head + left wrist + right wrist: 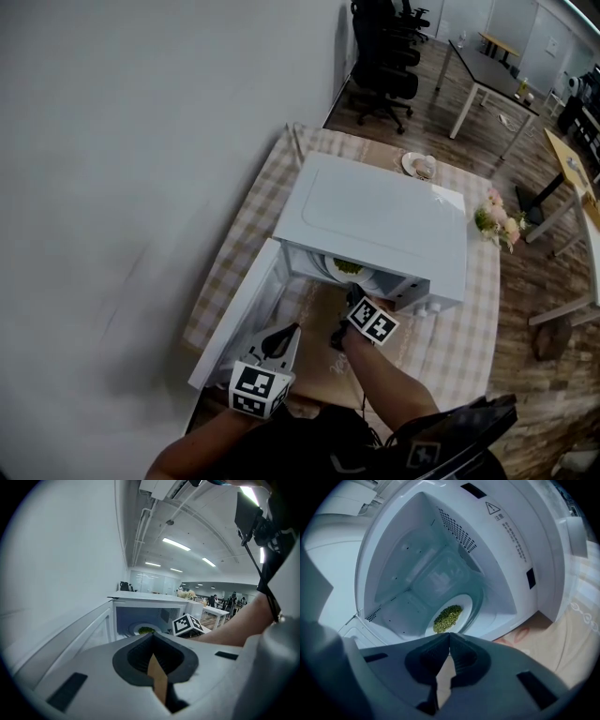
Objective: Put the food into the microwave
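Now we log the green food (447, 617) on its plate (466, 603) inside the microwave (375, 220), with the door (234, 323) swung open. We see the right tool (449, 634) clenched on nothing just outside the opening. The left tool (153, 638) is likewise clenched and empty beside the door, above the counter (473, 314).

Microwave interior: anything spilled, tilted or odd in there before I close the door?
Nothing stands out. The plate sits level inside the microwave, green food heaped on it, none scattered; the door stands open.
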A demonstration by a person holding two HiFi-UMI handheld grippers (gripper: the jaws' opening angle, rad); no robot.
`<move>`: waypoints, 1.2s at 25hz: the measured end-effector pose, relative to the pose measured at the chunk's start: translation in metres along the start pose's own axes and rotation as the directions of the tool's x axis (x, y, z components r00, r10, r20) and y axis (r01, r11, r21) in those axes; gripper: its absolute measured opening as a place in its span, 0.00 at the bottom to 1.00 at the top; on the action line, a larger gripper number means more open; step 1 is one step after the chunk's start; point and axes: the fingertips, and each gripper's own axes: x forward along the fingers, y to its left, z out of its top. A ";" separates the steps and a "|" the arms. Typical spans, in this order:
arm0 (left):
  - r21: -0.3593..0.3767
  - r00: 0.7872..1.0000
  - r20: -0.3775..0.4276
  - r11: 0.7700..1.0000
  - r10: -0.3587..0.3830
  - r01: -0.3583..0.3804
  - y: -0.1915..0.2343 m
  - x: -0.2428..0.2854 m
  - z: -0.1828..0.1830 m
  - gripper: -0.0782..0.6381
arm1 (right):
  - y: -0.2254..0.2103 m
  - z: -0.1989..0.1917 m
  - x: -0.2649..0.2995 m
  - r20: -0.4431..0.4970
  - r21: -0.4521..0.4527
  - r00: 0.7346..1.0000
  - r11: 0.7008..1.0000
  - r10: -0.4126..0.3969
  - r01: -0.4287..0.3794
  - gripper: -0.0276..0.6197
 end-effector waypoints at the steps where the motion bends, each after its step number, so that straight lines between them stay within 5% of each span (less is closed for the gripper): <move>1: -0.001 1.000 0.000 1.000 0.003 -0.003 0.000 -0.001 0.000 0.12 | 0.000 0.001 0.002 -0.002 -0.009 1.000 1.000 0.000 0.000 0.06; 19: -0.006 0.999 0.020 1.000 0.025 -0.025 0.002 -0.012 0.005 0.12 | 0.010 0.011 0.013 -0.026 -0.108 0.998 0.993 0.054 -0.057 0.06; 30: 0.014 0.997 0.062 0.999 -0.043 0.043 -0.013 -0.027 0.010 0.12 | 0.037 0.011 -0.051 -0.032 -0.341 0.986 0.926 0.162 -0.163 0.06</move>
